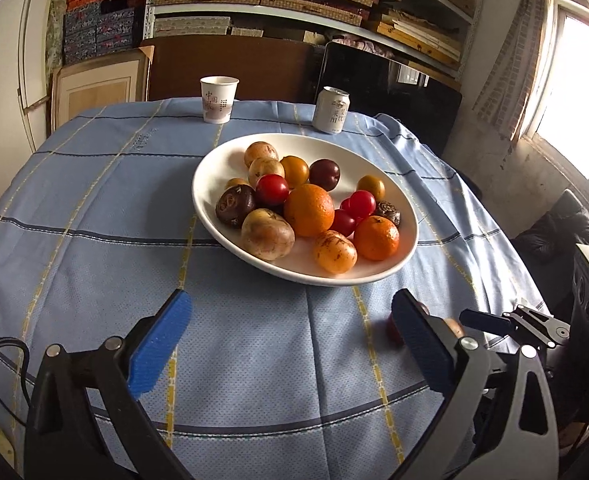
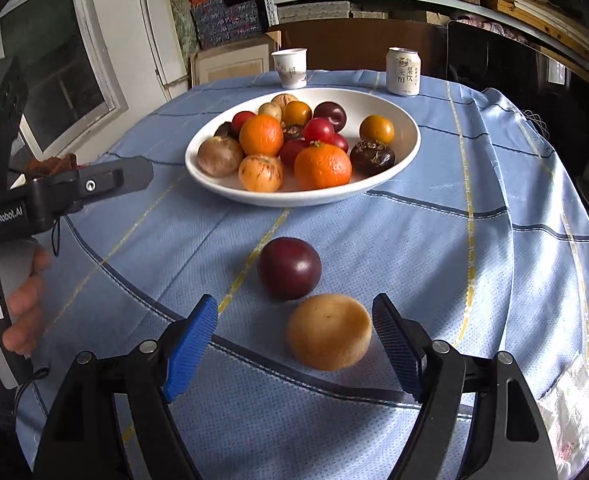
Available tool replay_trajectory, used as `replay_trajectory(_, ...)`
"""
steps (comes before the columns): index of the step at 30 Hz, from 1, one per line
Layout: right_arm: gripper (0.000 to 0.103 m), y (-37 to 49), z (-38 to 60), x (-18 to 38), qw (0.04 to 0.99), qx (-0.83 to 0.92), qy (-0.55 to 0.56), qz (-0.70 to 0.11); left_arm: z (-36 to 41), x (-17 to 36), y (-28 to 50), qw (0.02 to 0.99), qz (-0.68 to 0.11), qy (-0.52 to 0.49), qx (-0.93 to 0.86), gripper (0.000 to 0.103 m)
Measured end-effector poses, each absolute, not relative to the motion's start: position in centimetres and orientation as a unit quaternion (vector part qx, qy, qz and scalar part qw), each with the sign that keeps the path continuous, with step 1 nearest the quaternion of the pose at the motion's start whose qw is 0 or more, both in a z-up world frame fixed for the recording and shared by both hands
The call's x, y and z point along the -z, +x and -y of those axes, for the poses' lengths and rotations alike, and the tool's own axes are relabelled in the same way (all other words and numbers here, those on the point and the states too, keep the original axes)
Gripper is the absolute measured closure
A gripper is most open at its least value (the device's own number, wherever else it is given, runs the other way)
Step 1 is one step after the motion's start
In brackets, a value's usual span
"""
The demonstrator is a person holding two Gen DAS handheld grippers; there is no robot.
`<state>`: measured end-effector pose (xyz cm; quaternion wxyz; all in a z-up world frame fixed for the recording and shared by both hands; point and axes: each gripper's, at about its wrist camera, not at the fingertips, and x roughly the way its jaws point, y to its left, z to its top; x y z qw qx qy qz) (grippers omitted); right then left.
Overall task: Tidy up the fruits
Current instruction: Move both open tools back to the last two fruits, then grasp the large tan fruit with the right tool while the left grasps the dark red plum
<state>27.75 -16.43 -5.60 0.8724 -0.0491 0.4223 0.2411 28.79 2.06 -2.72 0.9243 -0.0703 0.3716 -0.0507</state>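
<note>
step: I read this as the pick phase. Most fruit is already in the bowl [image 2: 408,138]; two pieces sit loose on the bench [image 2: 434,248]. Judgement, not a certainty.
loose fruit: dark plum [image 2: 289,268] at frame centre of the right wrist view, tan round fruit [image 2: 329,332] touching or just short of it, lower and to the right. Both are on the blue cloth, well apart from the bowl.
right claw [image 2: 294,350]: jaws wide, nothing pinched. The tan fruit lies between the pads, nearer the right-hand pad; neither pad presses on it.
left claw [image 1: 292,354]: jaws as wide as they go, empty, over bare cloth in the lower part of its own view. The bowl sits ahead of it at frame centre.
left view extras: a sliver of red and one of tan peek out behind the right-hand finger, lower right. Probably the same two loose pieces; too hidden to confirm.
bowl: upper centre in both views, piled with oranges, red and dark fruit, brown ones. Free space shows on its right side.
clutter: paper cup [image 2: 290,67] and can [image 2: 403,71] behind the bowl, out of the way.
next move: I'd centre the right claw on the tan fruit, close gently since it looks soft-skinned, lift clear of the plum so it doesn't roll, then carry to the bowl's open side.
risk: the plum may get nudged on closing.
</note>
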Motion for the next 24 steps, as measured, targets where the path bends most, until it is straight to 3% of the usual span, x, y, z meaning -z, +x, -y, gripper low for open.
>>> replay_trajectory(10,0.024,28.2,16.7,6.4,0.87,-0.219,-0.052,-0.439,-1.0,3.2,28.5,0.926,-0.374,-0.024,0.04,0.005)
replay_trajectory(24,0.043,28.5,16.7,7.0,0.867,-0.21,-0.062,-0.447,-1.1,3.4,28.4,0.926,-0.375,-0.019,0.037,0.005)
